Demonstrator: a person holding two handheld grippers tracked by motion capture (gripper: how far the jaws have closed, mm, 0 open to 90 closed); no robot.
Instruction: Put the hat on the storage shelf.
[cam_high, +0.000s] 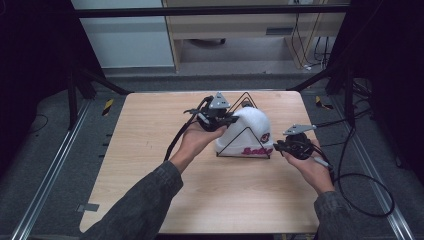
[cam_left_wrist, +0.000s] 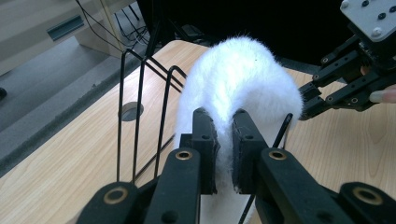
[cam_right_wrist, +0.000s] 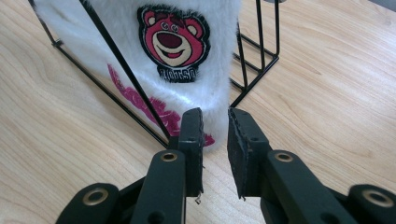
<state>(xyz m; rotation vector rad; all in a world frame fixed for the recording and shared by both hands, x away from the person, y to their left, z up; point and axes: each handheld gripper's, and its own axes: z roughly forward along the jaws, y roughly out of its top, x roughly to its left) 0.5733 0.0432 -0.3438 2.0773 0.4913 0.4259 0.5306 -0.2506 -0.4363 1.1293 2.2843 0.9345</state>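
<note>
white hat (cam_high: 248, 131) sits in a black wire rack (cam_high: 243, 145) mid table (cam_high: 150, 150). left tongs (cam_left_wrist: 223, 140) clamped on the hat's fuzzy fabric at its 10 o'clock side. right tongs (cam_right_wrist: 215, 140) at 3 o'clock (bear patch end), nearly closed at the hem, gripping nothing.

White hat (cam_high: 252, 131) in wire rack (cam_high: 244, 145); left hand-held gripper (cam_high: 231, 120) grips it.

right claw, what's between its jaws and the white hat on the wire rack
In the right gripper view the right claw sits just short of the white hat; only bare wooden table and the wire rack's base corner lie between.
</note>
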